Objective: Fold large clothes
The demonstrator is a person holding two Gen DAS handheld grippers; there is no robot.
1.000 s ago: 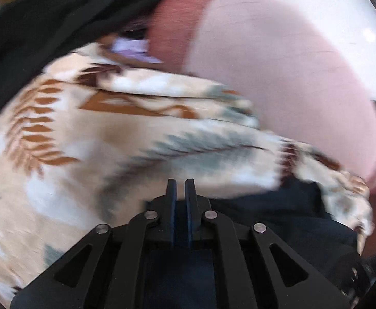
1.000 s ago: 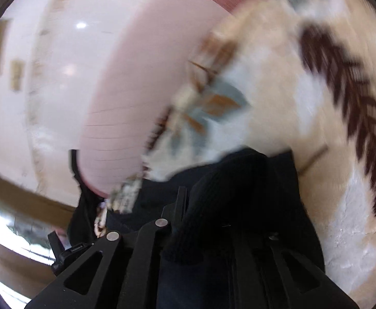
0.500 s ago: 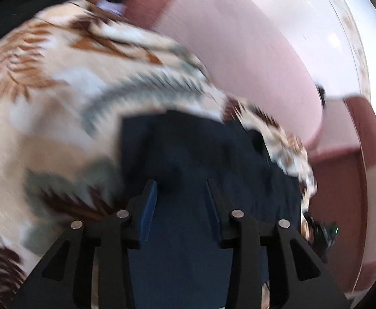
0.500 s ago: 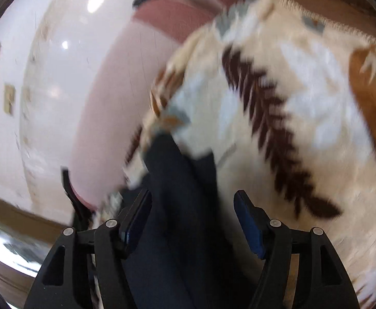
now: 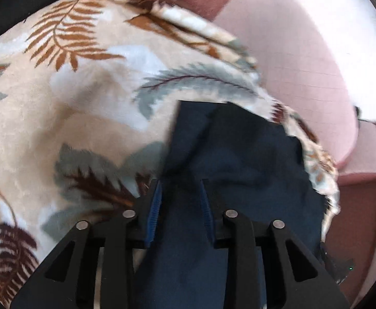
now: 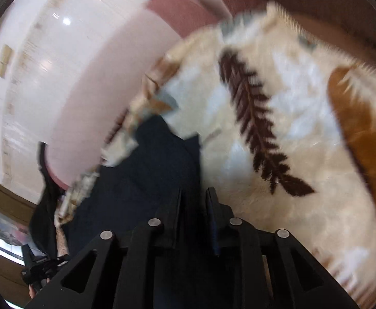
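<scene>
Your left gripper [image 5: 180, 193] hangs over a dark navy garment [image 5: 234, 159] that lies on a cream blanket [image 5: 84, 97] printed with fern leaves. Its jaws stand a narrow way apart and are closing; the navy cloth runs under and between the blue pads [image 5: 153, 206], which do not visibly press on it. The garment's straight folded edge lies just ahead of the fingertips, toward the pink sofa cushion [image 5: 303, 64] beyond the blanket's rim.

Your right gripper [image 6: 193, 193] points at the same navy garment [image 6: 149, 180] from the opposite side, its jaws also narrow and closing, with dark cloth beneath them; whether the pads touch it cannot be told through the blur. From here the blanket [image 6: 303, 128] spreads to the right of the garment, and the pink cushion [image 6: 105, 90] lies to its left
</scene>
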